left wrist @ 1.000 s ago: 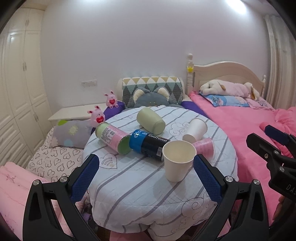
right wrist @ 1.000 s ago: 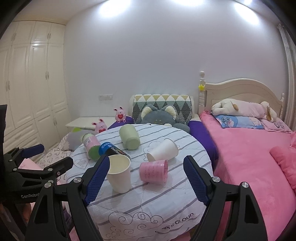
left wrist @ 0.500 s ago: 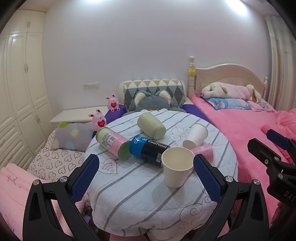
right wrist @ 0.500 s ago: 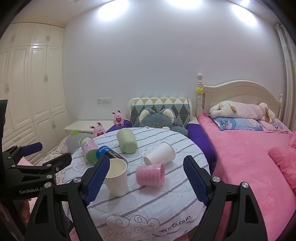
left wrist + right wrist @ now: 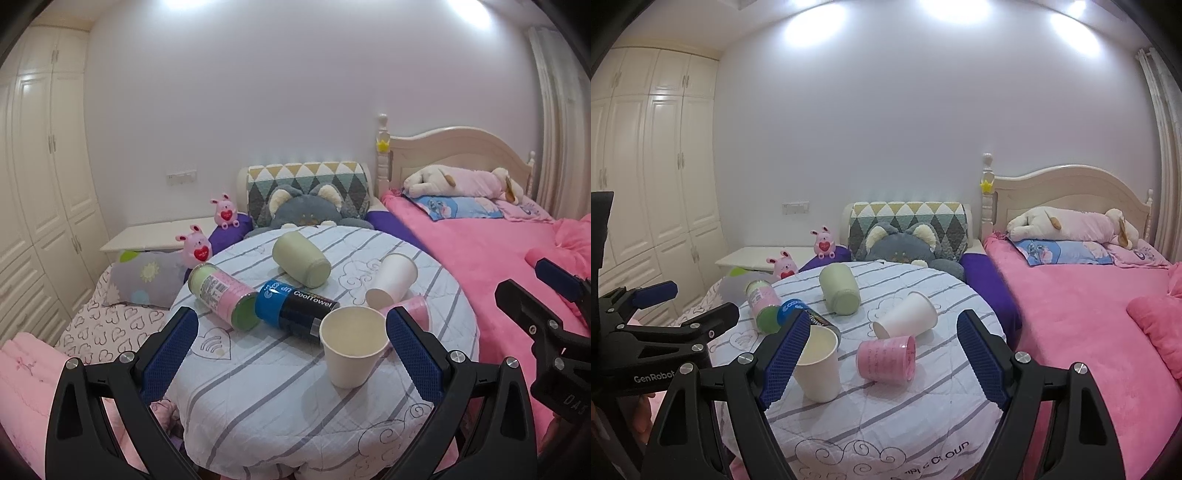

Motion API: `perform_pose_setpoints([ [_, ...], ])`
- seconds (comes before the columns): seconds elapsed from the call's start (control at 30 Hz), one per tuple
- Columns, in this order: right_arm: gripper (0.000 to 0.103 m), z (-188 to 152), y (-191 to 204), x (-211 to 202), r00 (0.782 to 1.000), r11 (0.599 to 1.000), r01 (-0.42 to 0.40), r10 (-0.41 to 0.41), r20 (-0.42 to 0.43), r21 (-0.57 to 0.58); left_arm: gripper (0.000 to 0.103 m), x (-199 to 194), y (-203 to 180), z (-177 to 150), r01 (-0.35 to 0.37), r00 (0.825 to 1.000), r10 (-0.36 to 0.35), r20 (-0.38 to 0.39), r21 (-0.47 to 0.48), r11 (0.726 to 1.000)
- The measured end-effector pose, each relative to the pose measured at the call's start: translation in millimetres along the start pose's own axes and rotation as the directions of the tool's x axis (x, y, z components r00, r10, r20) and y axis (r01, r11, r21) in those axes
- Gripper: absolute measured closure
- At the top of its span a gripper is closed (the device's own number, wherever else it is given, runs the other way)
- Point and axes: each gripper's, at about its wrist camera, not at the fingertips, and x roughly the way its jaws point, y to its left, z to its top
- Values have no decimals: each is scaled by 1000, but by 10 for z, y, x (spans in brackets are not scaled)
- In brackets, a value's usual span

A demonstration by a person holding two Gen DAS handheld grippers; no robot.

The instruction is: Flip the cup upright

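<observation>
A round table (image 5: 280,398) with a striped cloth holds several cups. A white paper cup (image 5: 352,347) stands upright near the front; it also shows in the right wrist view (image 5: 818,363). A second white paper cup (image 5: 393,280) (image 5: 905,315), a pink cup (image 5: 886,360) (image 5: 410,308) and a green cup (image 5: 301,258) (image 5: 840,290) lie on their sides. My left gripper (image 5: 291,350) is open and empty, back from the table. My right gripper (image 5: 882,354) is open and empty, also held back.
A blue-black canister (image 5: 295,312) and a pink-green canister (image 5: 221,295) lie on the table's left half. A pink bed (image 5: 1082,317) is to the right, plush toys and a cushion (image 5: 308,192) behind, white wardrobes (image 5: 646,177) to the left.
Both grippers have drawn back and risen slightly from the table, so the cups look smaller. Both jaws stay open. The cups have not moved.
</observation>
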Motion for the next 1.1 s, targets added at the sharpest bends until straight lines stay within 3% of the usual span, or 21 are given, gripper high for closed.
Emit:
perform_pose_setpoints([
  [1.1,20,207,-60,307,1000,1000,-24,24,3,-12,0,272,56,208,-11,1000,10,-12,-41,999],
])
